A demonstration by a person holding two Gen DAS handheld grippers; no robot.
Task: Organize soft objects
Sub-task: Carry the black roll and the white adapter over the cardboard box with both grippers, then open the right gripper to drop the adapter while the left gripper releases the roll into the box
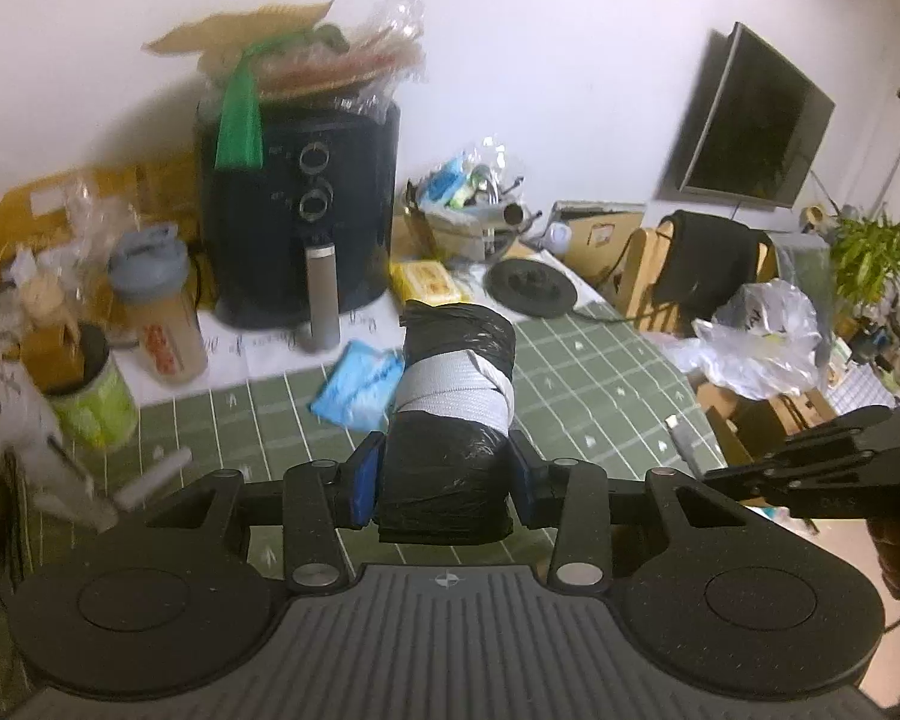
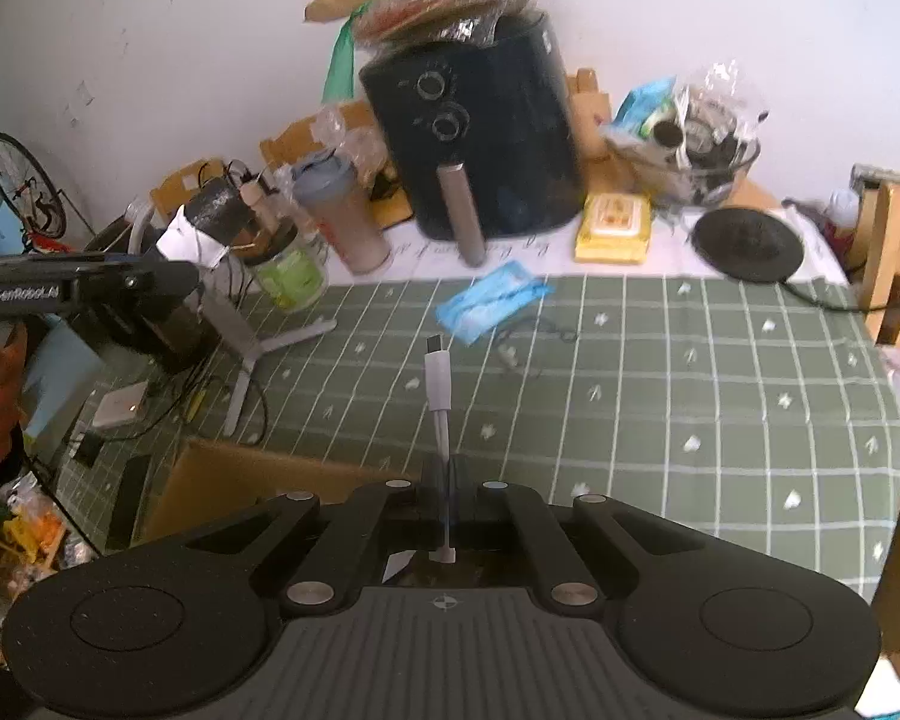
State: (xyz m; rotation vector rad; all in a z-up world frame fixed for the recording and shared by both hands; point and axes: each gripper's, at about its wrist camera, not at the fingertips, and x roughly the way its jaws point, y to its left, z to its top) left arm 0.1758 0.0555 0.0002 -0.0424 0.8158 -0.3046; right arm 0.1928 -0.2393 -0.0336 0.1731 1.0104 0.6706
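Currently both hands are loaded above the green checked tablecloth [image 2: 690, 360], so the step in hand reads as carrying, not picking. Largest item nearby: black air fryer [image 1: 300, 204] at the back of the table, clutter piled on top. Next, a brown cardboard box [image 2: 258, 480] sits at the near table edge, just below the right gripper's view; it looks like a possible drop spot, though I cannot tell for sure. Left gripper [image 1: 444, 474]: fingers set at a middling gap, pads pressed on a soft black bag roll [image 1: 450, 396] bound with grey tape, held clear of the cloth. Right gripper [image 2: 447, 504]: fingers pinched nearly together on a thin white cable adapter [image 2: 438, 384], its plug end jutting forward. A blue packet [image 2: 492, 300] lies loose mid-table.

Next move calls for choosing a destination and lowering the roll squarely. Open room: the right half of the cloth is free; the left edge is crowded with a tripod [image 2: 252, 336] and wires.
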